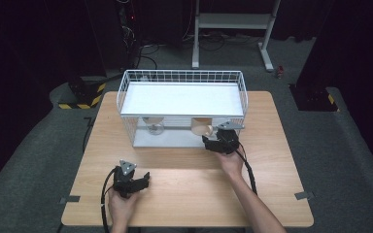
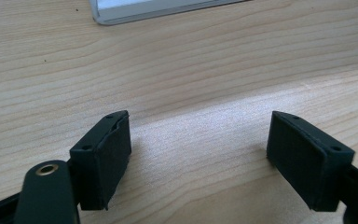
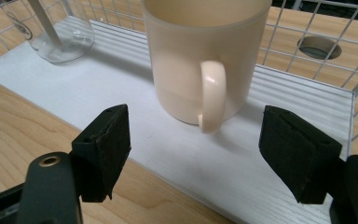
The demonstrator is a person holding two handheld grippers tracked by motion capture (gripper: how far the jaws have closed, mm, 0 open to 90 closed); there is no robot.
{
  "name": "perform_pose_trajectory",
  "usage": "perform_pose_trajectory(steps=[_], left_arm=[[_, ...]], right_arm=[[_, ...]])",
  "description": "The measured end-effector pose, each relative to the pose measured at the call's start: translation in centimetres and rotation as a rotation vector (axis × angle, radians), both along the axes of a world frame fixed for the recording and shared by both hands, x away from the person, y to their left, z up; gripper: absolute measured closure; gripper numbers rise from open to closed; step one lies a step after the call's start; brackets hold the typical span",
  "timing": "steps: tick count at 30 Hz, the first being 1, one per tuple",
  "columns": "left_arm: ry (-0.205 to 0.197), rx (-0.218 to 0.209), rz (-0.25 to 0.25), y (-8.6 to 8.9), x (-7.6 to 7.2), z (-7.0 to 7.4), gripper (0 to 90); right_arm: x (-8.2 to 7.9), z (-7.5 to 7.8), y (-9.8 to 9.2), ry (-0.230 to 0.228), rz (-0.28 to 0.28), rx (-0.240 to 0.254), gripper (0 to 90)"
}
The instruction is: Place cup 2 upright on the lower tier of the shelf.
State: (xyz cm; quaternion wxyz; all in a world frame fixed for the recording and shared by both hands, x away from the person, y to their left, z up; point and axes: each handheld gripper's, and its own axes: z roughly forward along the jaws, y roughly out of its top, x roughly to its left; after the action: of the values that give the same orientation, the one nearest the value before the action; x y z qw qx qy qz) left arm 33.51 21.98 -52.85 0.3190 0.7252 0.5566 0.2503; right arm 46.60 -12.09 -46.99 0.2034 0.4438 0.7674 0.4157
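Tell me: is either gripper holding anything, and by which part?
Nothing held. Right gripper is open, facing the cream ceramic mug's handle; left gripper is open over bare wood.
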Motion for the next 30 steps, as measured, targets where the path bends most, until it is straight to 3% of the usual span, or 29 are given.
perform_pose_trajectory(steps=[16, 30], left_arm=[[0.000, 0.000, 0.000, 0.0, 0.0, 0.0, 22.1], [0.000, -0.001, 0.001, 0.0, 0.0, 0.0, 22.1]], right_arm=[[-1.5, 0.7, -0.4, -0.025, 0.020, 0.012, 23.7], [-3.0, 1.4, -2.2, -0.040, 0.044, 0.043, 23.8]])
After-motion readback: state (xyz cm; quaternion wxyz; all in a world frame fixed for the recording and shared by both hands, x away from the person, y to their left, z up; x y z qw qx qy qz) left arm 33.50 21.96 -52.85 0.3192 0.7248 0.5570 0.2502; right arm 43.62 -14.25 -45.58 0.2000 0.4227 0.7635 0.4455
